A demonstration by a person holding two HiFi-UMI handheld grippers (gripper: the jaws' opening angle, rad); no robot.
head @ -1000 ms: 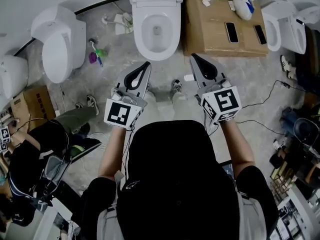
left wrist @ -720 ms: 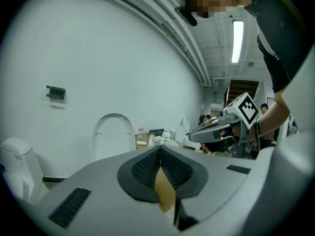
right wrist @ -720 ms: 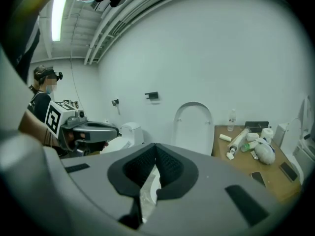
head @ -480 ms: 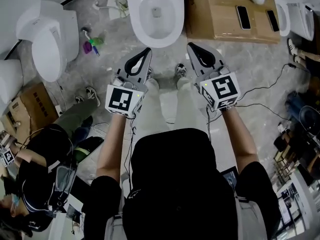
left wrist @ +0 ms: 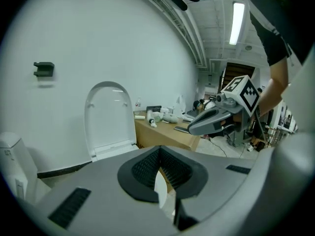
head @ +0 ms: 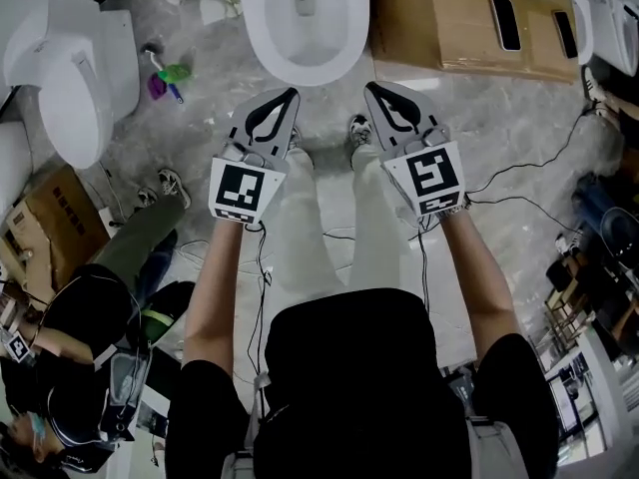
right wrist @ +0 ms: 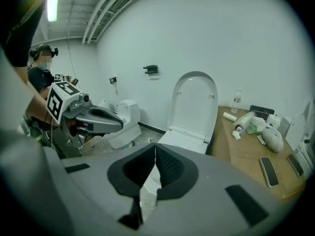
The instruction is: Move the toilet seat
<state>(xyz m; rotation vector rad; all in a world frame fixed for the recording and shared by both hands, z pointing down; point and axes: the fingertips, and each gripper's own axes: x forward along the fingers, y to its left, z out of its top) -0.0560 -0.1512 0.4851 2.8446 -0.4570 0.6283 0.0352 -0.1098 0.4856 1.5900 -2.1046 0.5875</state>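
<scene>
A white toilet [head: 300, 18] stands at the top centre of the head view with its bowl uncovered. Its seat and lid [left wrist: 108, 117] stand raised upright against the wall, also seen as the lid [right wrist: 194, 104] in the right gripper view. My left gripper [head: 292, 94] and right gripper [head: 370, 89] hang side by side just short of the bowl's front rim, above the person's legs. Both are shut with nothing between the pads. The left gripper [left wrist: 158, 149] points at the lid and bowl; the right gripper [right wrist: 155, 146] points at the bowl's front.
A second toilet [head: 70, 68] stands at the left and a third [head: 604, 8] at the top right. A cardboard box [head: 449, 28] with phones [head: 504, 23] adjoins the bowl's right side. A coloured brush [head: 162, 78], cables [head: 519, 198] and a seated person [head: 90, 337] occupy the floor.
The toilet and the cardboard box have slid toward the top of the head view. Both grippers stay side by side and shut, slightly higher in the frame.
</scene>
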